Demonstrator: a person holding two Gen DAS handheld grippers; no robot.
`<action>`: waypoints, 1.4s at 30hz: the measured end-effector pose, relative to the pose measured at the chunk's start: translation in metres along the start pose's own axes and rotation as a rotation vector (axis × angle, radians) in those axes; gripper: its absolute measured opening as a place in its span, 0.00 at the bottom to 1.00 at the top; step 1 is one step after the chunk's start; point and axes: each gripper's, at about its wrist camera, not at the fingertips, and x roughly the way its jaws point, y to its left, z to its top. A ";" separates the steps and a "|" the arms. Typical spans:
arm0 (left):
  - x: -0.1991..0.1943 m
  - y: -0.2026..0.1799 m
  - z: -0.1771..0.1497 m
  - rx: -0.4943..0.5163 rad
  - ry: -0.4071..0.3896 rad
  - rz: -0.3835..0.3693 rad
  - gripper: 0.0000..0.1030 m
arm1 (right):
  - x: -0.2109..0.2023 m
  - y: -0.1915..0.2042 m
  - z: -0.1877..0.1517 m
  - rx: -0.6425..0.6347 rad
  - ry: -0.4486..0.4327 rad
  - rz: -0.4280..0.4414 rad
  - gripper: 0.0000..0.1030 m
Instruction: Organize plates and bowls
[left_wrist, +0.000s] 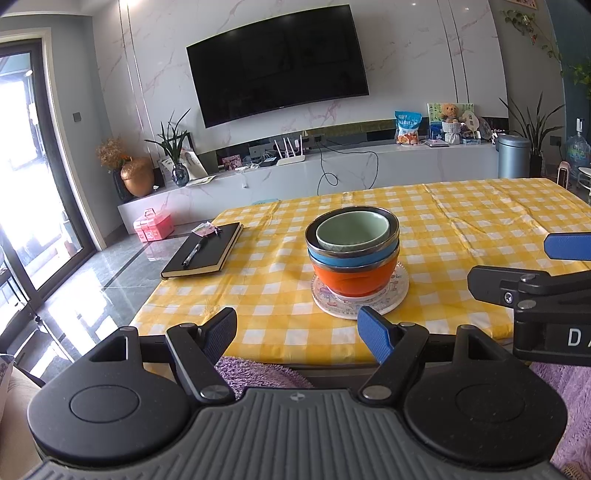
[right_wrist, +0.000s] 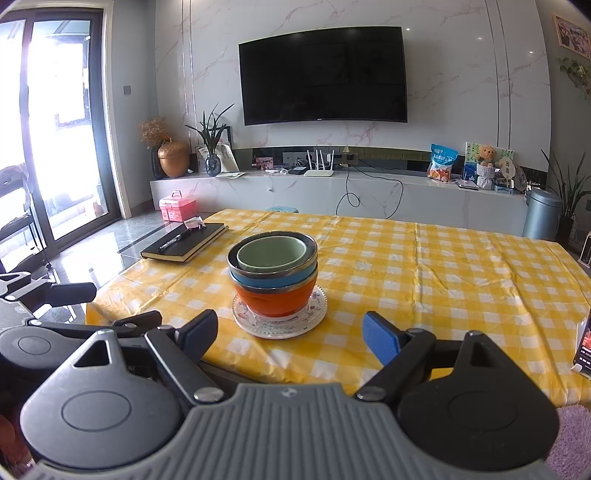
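A stack of bowls stands on a patterned plate on the yellow checked table. An orange bowl is at the bottom, a blue bowl sits in it, and a green bowl is nested on top. My left gripper is open and empty, near the table's front edge, short of the plate. My right gripper is open and empty, also just in front of the plate. The right gripper shows in the left wrist view, to the right of the stack.
A black notebook with a pen on it lies at the table's far left corner. The yellow checked cloth covers the table. A purple fluffy mat lies below the front edge. A dark box stands at the right edge.
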 end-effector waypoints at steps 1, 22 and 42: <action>0.000 0.000 0.000 0.000 0.000 0.000 0.85 | 0.000 0.000 0.000 0.000 0.000 0.000 0.82; 0.000 0.001 -0.001 0.000 -0.003 0.000 0.85 | 0.002 -0.002 -0.002 0.001 0.005 -0.005 0.83; -0.003 0.001 0.003 -0.005 -0.014 0.003 0.85 | 0.003 -0.004 -0.002 0.001 0.010 -0.011 0.83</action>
